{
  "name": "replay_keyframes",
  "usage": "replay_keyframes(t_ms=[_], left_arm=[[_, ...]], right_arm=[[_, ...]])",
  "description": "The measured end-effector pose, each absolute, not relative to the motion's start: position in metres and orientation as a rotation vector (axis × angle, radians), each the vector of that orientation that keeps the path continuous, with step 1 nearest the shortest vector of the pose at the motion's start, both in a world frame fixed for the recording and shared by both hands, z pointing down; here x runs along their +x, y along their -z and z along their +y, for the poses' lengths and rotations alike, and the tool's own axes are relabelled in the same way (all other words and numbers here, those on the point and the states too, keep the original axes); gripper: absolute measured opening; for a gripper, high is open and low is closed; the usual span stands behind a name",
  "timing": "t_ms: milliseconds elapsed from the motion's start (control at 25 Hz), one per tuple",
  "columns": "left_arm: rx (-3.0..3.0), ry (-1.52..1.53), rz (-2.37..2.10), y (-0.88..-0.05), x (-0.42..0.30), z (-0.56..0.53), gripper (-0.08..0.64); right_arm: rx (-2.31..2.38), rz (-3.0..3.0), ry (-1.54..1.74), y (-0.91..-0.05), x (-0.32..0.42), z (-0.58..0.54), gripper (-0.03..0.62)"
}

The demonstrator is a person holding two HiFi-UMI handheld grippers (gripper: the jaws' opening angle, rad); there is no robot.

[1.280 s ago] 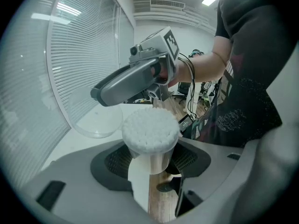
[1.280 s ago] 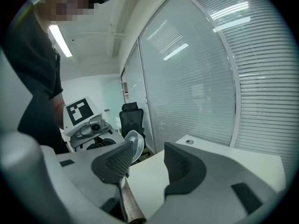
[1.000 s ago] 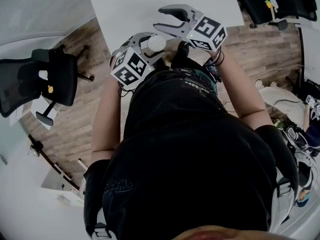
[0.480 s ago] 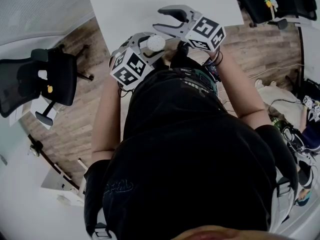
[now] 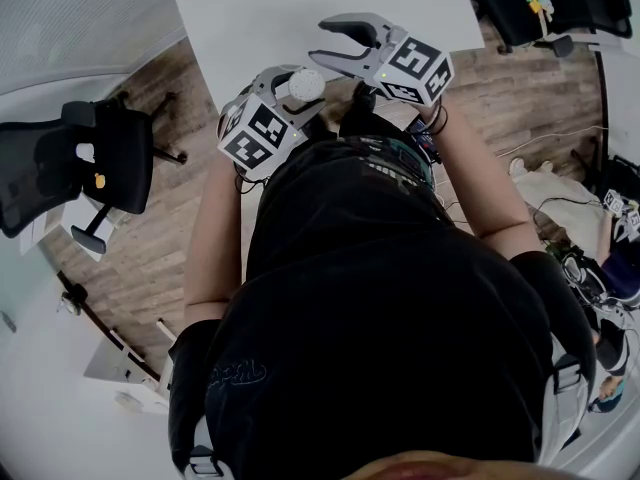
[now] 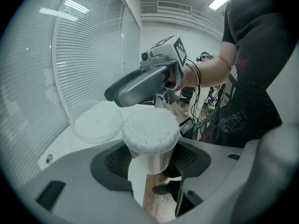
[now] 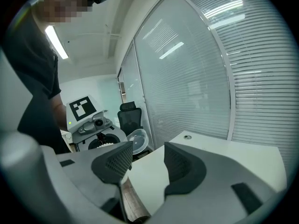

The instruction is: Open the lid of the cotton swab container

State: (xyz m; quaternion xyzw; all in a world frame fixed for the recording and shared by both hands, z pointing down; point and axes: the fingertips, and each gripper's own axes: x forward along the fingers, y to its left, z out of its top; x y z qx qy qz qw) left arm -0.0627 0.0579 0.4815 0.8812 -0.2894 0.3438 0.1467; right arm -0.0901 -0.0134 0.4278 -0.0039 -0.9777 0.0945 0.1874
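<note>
**Swab tub held aloft, lid already open**

Since a second ago the left gripper [image 5: 296,88] has drifted slightly up and left. It is clamped on the cotton swab container [image 6: 150,136] above the table [image 5: 280,8] edge. Its own view shows the clear lid [image 6: 96,121] tipped aside beside the swabs, which the head view does not. The right gripper [image 7: 145,158] stands open and empty. How the lid joins the container cannot be made out.

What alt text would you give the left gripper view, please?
The left tongs grip a clear cotton swab container packed with white swab tips, its clear lid open beside it. The right tongs hover just above, open and empty, before a window covered by blinds.
</note>
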Motion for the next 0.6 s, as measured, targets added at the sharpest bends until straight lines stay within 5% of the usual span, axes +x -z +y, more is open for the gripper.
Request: replay_keyframes(t_ms=[600], left_arm=[[2.495,-0.997,-0.941,-0.485,-0.047,0.033,0.264]], right_arm=[[0.033,-2.736,-0.263,-0.442,-0.055,-0.031,0.198]])
